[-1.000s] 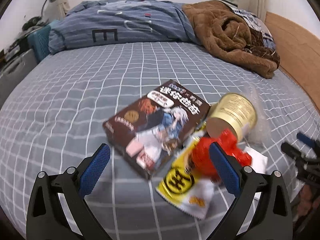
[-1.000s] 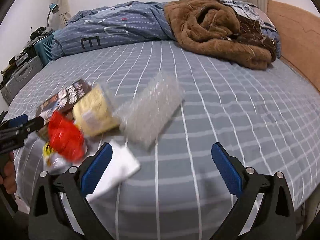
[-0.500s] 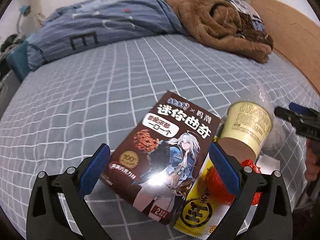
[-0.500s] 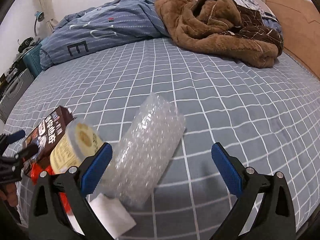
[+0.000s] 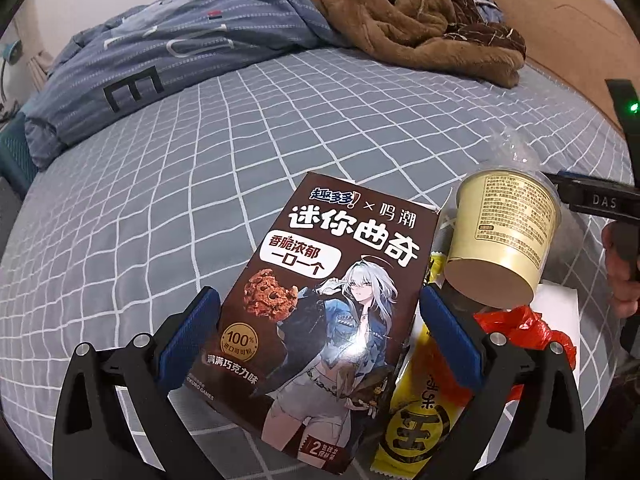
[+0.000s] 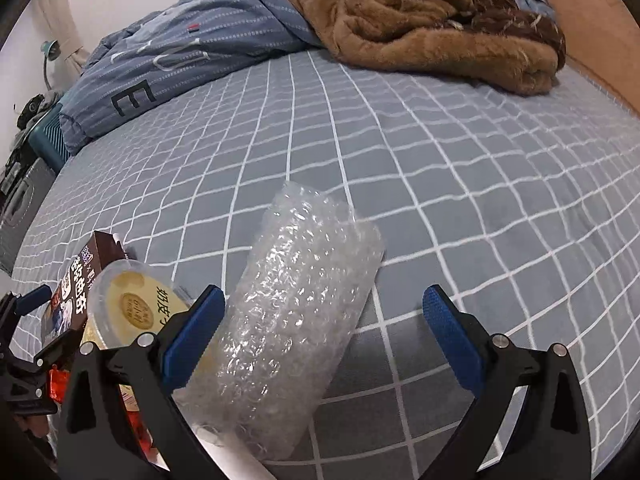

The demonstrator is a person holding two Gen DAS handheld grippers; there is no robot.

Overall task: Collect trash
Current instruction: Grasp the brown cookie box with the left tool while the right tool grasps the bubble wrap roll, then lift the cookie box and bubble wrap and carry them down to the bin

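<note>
My left hand-held gripper (image 5: 320,320) spread, straddling cookie box (image 5: 328,312) on bed (image 5: 180,184); contact unclear. My right hand-held gripper (image 6: 320,320) spread over bubble wrap roll (image 6: 292,328). Cup (image 5: 504,232) beside box.

Soft, even indoor light fills both views, fairly bright with a cool cast. Glare flares white on the glossy cookie box (image 5: 332,308), low on its printed front, and tiny highlights sparkle across the bubble wrap roll (image 6: 288,320). Shadows are weak: a dim one lies on the bed sheet (image 6: 460,184) just right of the bubble wrap roll. Fisheye distortion bends the sheet's white grid lines into curves, stronger away from the box, and black vignette fills the corners. Focus is sharp on the box print; the brown blanket (image 5: 404,20) far behind it looks slightly softer.
</note>
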